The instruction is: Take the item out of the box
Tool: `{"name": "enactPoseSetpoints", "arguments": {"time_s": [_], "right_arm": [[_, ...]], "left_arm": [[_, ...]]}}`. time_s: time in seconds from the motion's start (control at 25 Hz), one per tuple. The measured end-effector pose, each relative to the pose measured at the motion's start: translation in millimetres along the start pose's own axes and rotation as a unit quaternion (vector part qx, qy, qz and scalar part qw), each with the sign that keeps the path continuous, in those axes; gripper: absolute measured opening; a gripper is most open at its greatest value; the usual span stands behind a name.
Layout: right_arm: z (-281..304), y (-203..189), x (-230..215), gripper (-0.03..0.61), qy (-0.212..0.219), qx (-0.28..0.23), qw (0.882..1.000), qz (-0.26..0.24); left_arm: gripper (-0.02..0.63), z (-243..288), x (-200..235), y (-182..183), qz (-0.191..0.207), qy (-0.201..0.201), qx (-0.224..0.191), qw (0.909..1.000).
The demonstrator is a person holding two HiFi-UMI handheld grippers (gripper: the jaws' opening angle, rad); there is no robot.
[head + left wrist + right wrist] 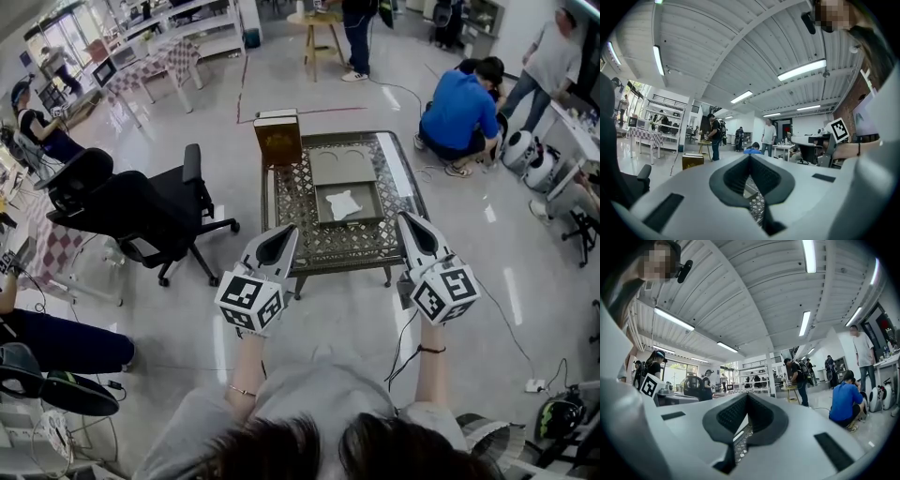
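Nearest the camera, both forearms reach forward, a gripper in each hand.

Left gripper point(285, 231): jaws pressed together at the tips, nothing between them. In the left gripper view point(750, 157) the dark pads meet at the front. Only a small opening is left behind them, and the table's lattice shows through it.

Right gripper point(405, 218): jaws likewise pressed together and empty. The right gripper view point(747, 397) shows the same closed pads with lattice behind them.

Both grippers hang over the floor at the near edge of the table point(305, 239), tips pointing toward it. Left is at the near left corner, right at the near right. Neither touches the box.

The table is low, with a dark frame and a patterned metal lattice top.

Box point(321, 208): grey, lying open at mid-table, lid folded flat toward the far side. The lid's inner face shows two round impressions.

Item point(344, 202): white, flat, with an irregular outline, lying in the near half of the box. It may be cloth or paper; the head view is too small to tell.

Brown case point(278, 138): stands upright on the table's far left corner.

Black office chair point(141, 211): on the floor left of the table.

Farther off, a person in a blue shirt point(458, 108) crouches on the floor beyond the table's right side. A wooden stool point(316, 28) stands at the far end of the room.
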State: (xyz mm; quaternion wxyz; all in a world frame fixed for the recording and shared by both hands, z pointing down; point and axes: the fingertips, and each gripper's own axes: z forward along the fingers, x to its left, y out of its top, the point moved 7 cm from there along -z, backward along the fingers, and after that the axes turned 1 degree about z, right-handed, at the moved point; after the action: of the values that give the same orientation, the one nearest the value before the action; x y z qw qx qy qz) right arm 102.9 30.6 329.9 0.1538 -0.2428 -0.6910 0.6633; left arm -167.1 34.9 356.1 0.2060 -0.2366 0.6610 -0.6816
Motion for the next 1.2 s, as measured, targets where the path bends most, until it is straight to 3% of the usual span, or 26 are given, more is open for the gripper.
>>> {"name": "enactPoseSetpoints", "arguments": {"time_s": [0.52, 1.2], "right_arm": [[35.1, -18.4, -29.5, 0.020, -0.008, 0.036, 0.999, 0.013], [121.0, -43.7, -114.8, 0.020, 0.038, 0.091, 0.995, 0.026]], "left_arm": [[0.017, 38.2, 18.6, -17.0, -0.024, 0.000, 0.026, 0.9994], [0.017, 141.2, 50.5, -45.0, -0.064, 0.025, 0.064, 0.9956]]}}
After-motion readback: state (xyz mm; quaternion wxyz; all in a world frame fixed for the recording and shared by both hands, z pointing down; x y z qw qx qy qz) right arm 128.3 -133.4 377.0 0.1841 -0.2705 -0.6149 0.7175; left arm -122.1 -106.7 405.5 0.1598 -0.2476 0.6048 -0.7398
